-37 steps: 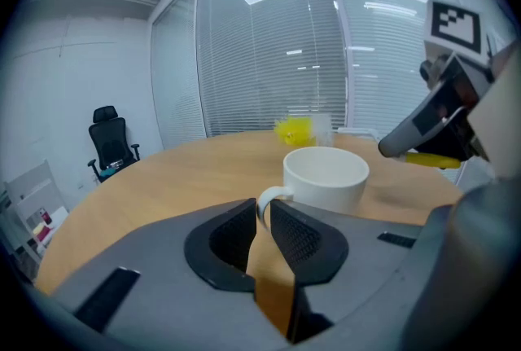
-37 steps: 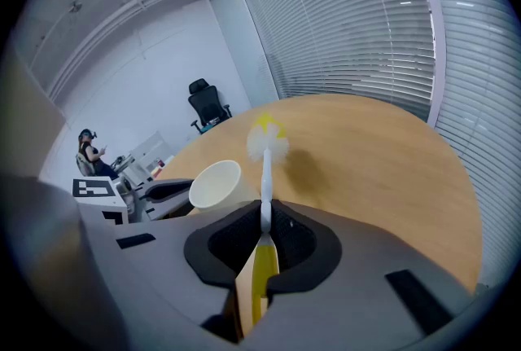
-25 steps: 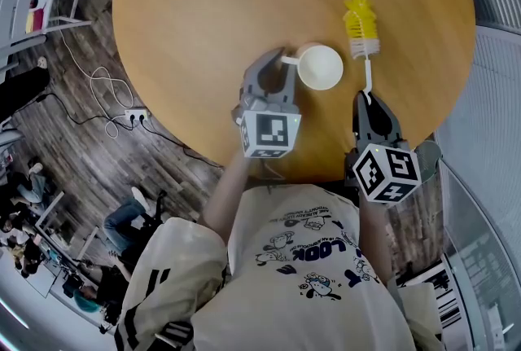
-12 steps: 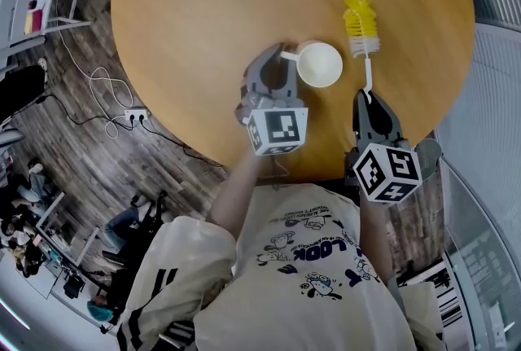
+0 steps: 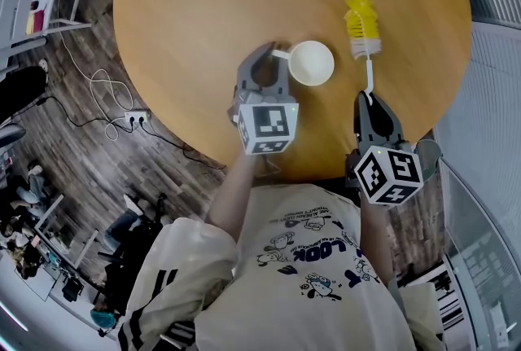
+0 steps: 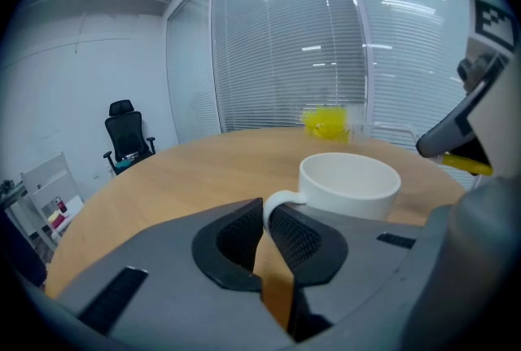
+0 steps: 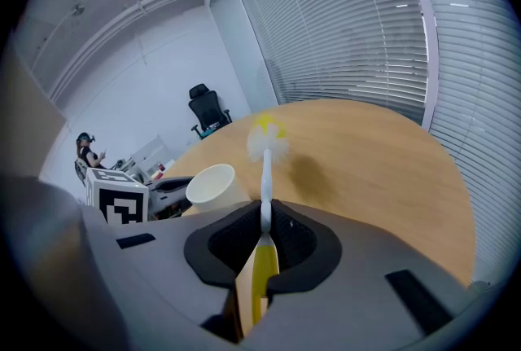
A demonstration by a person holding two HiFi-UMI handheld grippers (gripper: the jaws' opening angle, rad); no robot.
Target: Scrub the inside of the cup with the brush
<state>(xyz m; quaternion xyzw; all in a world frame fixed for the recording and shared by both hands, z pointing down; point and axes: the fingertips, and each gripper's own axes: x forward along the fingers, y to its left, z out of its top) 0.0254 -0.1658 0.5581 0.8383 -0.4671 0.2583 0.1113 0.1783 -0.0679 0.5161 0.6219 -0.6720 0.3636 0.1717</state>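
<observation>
A white cup [image 5: 310, 63] stands on the round wooden table [image 5: 203, 7], mouth up. My left gripper [image 5: 275, 56] is shut on the cup's handle [image 6: 277, 201], and its jaws have just been closing tighter on it. In the left gripper view the cup [image 6: 350, 185] sits just past the pads. The brush has a yellow bristle head [image 5: 361, 19] that lies on the table right of the cup. Its thin white stem [image 5: 368, 74] runs back into my right gripper [image 5: 368, 97], which is shut on it. In the right gripper view the stem [image 7: 265, 178] passes between the pads and the bristle head [image 7: 267, 142] points away.
The table's near edge runs just under both grippers. On the wooden floor to the left lie a power strip [image 5: 134, 115] and cables. A black office chair [image 6: 126, 138] stands beyond the table, glass walls with blinds behind. People sit at the lower left [image 5: 24, 243].
The left gripper has turned a little, and the cup has shifted slightly left with it. The right gripper and the brush have stayed in place.
</observation>
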